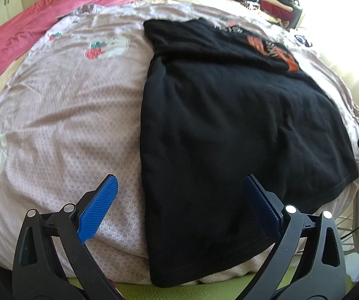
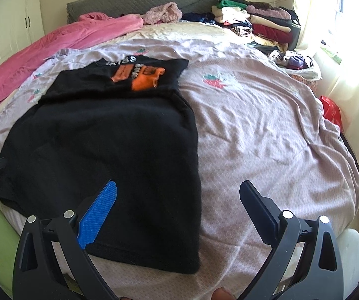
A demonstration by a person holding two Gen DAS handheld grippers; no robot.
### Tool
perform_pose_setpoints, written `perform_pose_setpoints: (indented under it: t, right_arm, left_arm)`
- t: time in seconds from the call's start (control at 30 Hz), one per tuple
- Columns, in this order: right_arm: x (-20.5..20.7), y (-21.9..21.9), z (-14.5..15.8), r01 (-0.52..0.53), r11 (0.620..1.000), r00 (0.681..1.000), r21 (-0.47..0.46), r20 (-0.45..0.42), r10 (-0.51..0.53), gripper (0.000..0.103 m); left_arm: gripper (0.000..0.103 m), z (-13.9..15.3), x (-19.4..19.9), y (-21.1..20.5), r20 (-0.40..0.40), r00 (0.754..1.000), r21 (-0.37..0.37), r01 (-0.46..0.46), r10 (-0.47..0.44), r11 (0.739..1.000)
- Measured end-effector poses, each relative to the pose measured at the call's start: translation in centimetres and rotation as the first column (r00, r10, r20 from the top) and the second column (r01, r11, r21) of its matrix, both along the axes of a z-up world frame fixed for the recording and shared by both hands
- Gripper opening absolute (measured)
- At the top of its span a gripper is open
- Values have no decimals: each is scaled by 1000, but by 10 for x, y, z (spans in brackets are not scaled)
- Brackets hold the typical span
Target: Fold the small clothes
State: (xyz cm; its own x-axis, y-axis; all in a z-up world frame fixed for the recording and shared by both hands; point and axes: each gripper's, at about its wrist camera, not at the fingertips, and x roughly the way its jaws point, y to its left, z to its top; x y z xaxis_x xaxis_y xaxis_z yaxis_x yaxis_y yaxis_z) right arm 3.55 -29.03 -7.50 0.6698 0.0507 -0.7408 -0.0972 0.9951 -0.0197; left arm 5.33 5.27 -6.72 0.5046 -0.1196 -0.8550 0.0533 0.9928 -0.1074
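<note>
The left gripper (image 1: 179, 195) hangs above the near hem of the black T-shirt (image 1: 229, 125), its blue pads spread wide with nothing between them. In the left wrist view one pad sits over the bare bedspread (image 1: 67, 125) at lower left and the other over black cloth at lower centre, so the jaws straddle the shirt's side edge. This placement suits a pinch on that hem corner.

The right gripper (image 2: 179, 197) is likewise spread wide and empty. In the right wrist view its left pad lies over the shirt and its right pad over the bedspread, straddling the opposite side edge at lower centre. Both tools therefore stand at the two near corners, probably in readiness to lift the hem toward the collar.

The T-shirt lies flat on the bedspread and fills the centre-left of the right wrist view. Its sides appear already turned inward, giving a long, narrow panel; the dark cloth hides the layer edges, so this reading is tentative. An orange printed graphic (image 2: 139, 75) shows at the far end, upper centre. The surface carries shallow wrinkles, and the near hem runs to the mattress edge.

A stack of folded clothes (image 2: 254, 22) occupies the upper right, well apart from the shirt. A pink blanket (image 2: 54, 47) lies at upper left.
</note>
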Motion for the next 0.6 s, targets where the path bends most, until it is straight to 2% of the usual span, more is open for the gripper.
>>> perform_pose_setpoints:
  t: [0.23, 0.3, 0.43, 0.47, 0.5, 0.53, 0.6]
  right_arm:
    - [-5, -14, -11, 15, 1000, 999, 12, -29, -15, 98]
    - [-7, -15, -13, 14, 1000, 999, 12, -33, -14, 98]
    - [-12, -19, -15, 7, 1000, 999, 26, -38, -6, 97]
    - [-13, -19, -16, 2, 999, 999, 35, -39, 0, 97]
    - [-14, -20, -16, -5, 999, 999, 42, -42, 7, 89]
    - [-14, -19, -17, -16, 999, 999, 52, -48, 18, 71]
    - [-12, -19, -20, -30, 997, 997, 67, -67, 35, 60]
  left_arm:
    - [92, -8, 1, -1, -30, 1000, 2, 5, -5, 1000]
    - [80, -10, 1, -2, -37, 999, -1, 12, -12, 1000]
    - [67, -11, 0, -5, -43, 999, -8, 24, -25, 1000]
    - [59, -10, 0, -4, -43, 999, -16, 27, -28, 1000]
    - [52, -10, -1, -4, -44, 998, -31, 33, -35, 999]
    - [49, -10, -3, -4, -45, 998, -43, 38, -40, 998]
    - [45, -10, -5, -3, -48, 998, -52, 42, -45, 998]
